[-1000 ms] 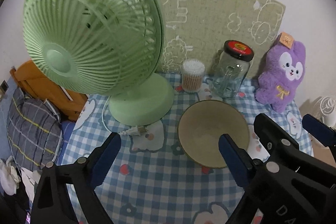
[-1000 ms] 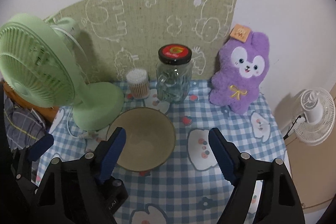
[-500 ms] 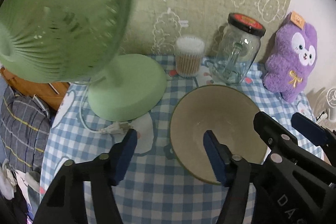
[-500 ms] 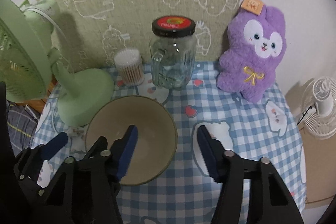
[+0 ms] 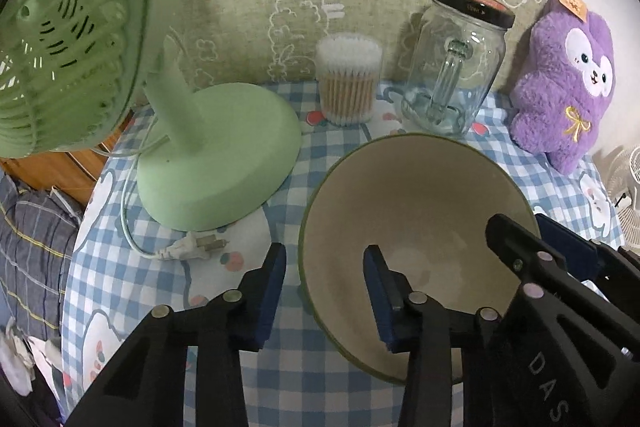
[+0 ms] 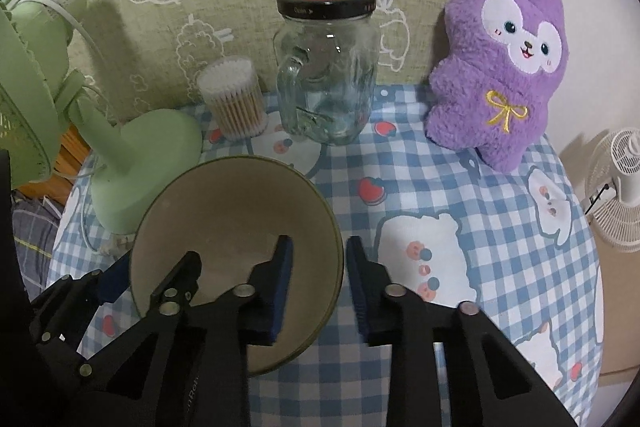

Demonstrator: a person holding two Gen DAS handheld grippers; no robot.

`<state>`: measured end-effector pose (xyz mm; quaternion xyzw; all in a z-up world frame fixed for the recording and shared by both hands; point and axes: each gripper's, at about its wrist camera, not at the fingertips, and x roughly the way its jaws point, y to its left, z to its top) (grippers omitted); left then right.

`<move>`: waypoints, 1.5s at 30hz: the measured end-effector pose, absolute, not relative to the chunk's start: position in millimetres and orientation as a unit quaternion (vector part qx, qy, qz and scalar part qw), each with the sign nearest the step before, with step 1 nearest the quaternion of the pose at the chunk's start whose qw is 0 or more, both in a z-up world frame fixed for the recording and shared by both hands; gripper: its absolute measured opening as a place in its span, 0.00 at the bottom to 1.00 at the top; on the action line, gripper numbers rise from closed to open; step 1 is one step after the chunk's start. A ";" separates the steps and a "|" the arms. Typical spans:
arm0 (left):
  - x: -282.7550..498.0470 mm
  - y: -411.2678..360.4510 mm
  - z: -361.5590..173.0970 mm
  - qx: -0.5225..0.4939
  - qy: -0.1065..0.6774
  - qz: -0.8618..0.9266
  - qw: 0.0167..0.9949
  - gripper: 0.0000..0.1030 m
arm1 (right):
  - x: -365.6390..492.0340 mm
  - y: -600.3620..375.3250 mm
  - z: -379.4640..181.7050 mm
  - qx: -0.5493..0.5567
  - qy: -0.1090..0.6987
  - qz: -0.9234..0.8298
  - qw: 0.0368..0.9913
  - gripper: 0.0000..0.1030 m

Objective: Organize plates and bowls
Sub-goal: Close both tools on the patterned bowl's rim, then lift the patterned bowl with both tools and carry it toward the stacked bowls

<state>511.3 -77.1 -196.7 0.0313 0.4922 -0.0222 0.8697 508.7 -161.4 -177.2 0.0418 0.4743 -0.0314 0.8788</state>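
Note:
One bowl (image 5: 420,207), beige inside with a green rim, stands on the blue checked tablecloth (image 5: 320,155). My left gripper (image 5: 326,287) straddles its left rim, one blue pad outside and one inside. Its jaws are closing, with a gap still showing on both sides of the rim. My right gripper (image 6: 320,279) straddles the right rim of the bowl (image 6: 224,211) the same way. Its jaws are closing too, and the outer pad is nearly at the rim. Each view also shows the other gripper at the bowl's far rim.
A green desk fan (image 5: 216,155) stands left of the bowl, its plug (image 5: 196,247) lying on the cloth. Behind the bowl are a tub of cotton swabs (image 5: 348,79), a lidded glass jar (image 6: 328,67) and a purple plush toy (image 6: 508,67). The table's right edge drops off near a white fan (image 6: 620,187).
Both grippers have come down and forward onto the bowl. Their jaws have narrowed from wide apart to a small gap around its left and right rims.

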 end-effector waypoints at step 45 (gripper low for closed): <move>450.8 -70.4 -150.9 0.039 0.487 -0.003 0.872 0.12 | 446.2 -153.6 -133.8 0.026 0.469 -0.042 0.882 0.13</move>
